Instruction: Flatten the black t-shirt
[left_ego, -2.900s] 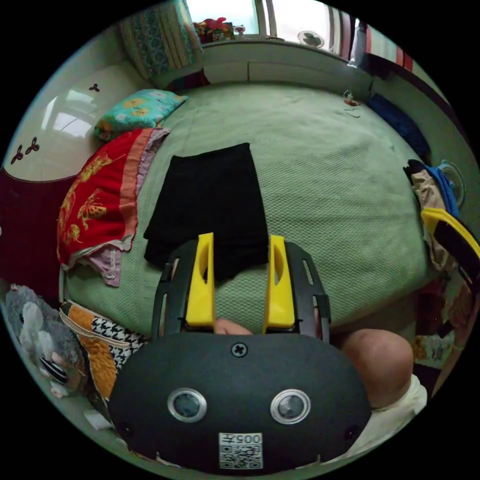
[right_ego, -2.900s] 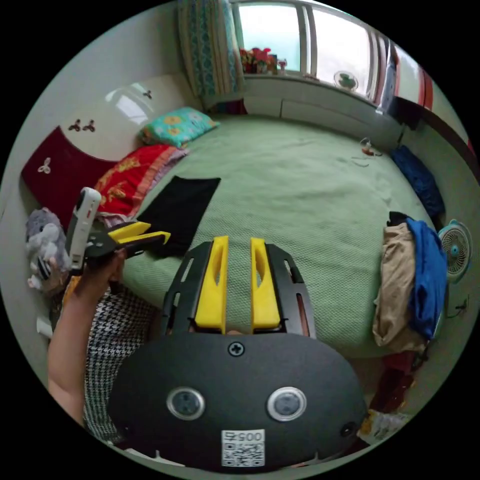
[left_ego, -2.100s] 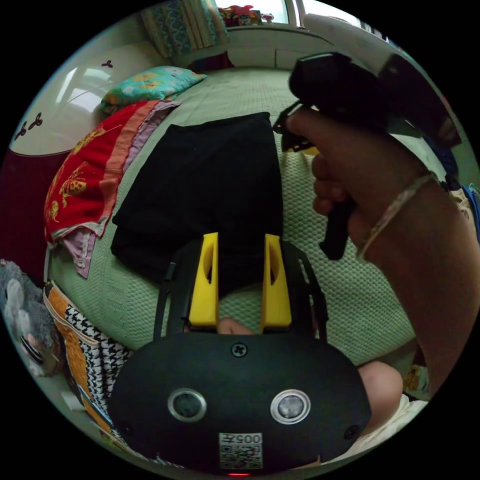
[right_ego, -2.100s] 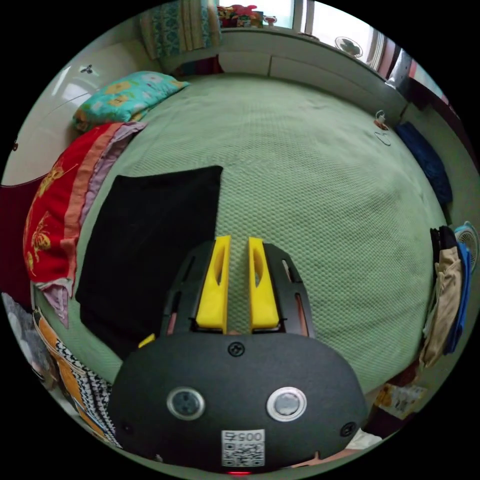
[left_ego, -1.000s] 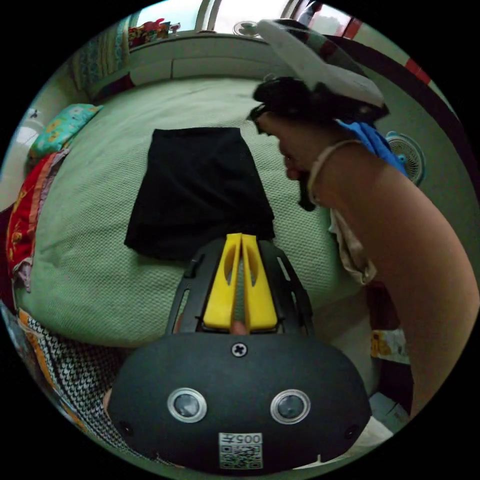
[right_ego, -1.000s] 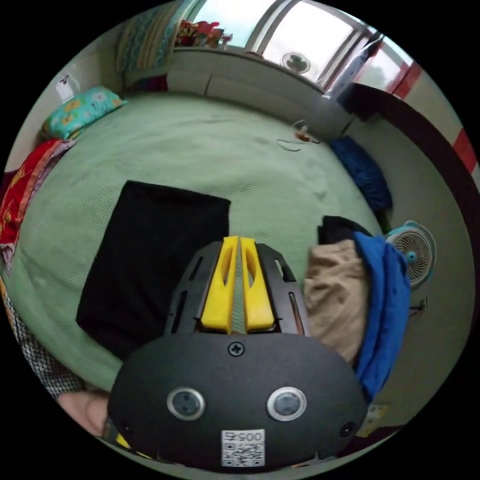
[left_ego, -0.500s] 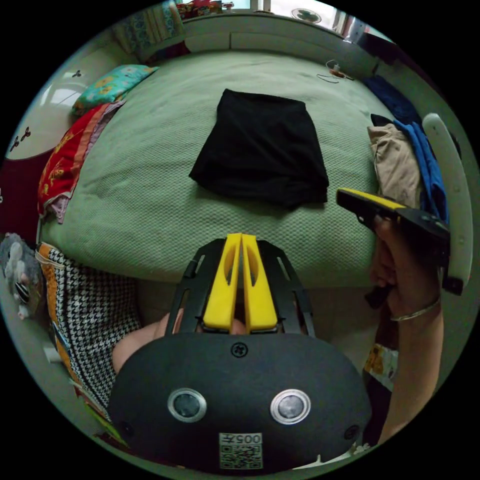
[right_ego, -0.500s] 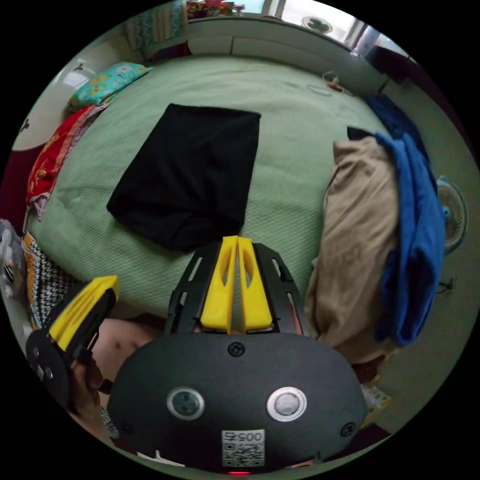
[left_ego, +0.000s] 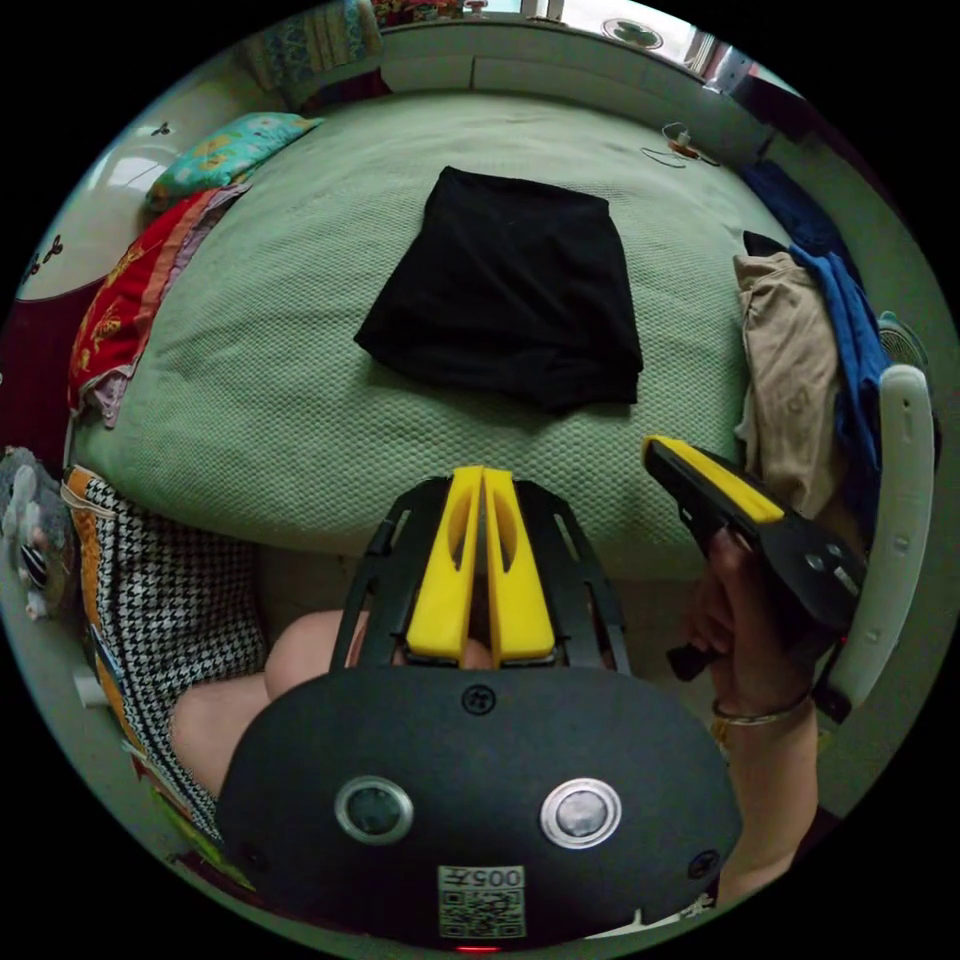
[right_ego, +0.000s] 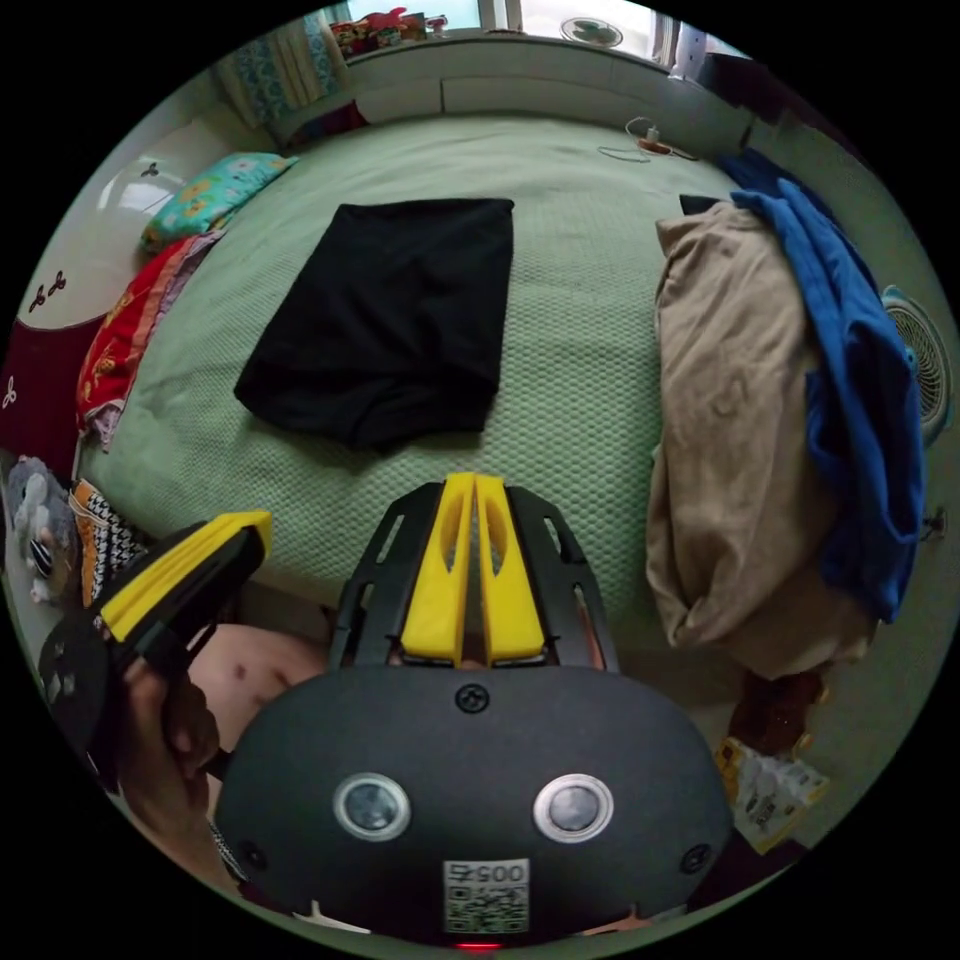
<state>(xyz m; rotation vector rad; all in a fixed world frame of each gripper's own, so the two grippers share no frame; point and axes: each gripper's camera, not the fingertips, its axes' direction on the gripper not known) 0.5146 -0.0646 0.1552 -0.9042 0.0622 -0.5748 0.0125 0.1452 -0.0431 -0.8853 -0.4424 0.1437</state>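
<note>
Black t-shirt (left_ego: 510, 285) lies folded on the green bed (left_ego: 290, 420), untouched. I hold left gripper (left_ego: 483, 480) and right gripper (right_ego: 474, 488) off the bed's near edge, fingers together, gripping nothing, probably between steps.

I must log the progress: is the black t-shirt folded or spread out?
Folded: the black t-shirt lies as a compact rectangle on the green bed, no sleeves or neckline showing.
</note>
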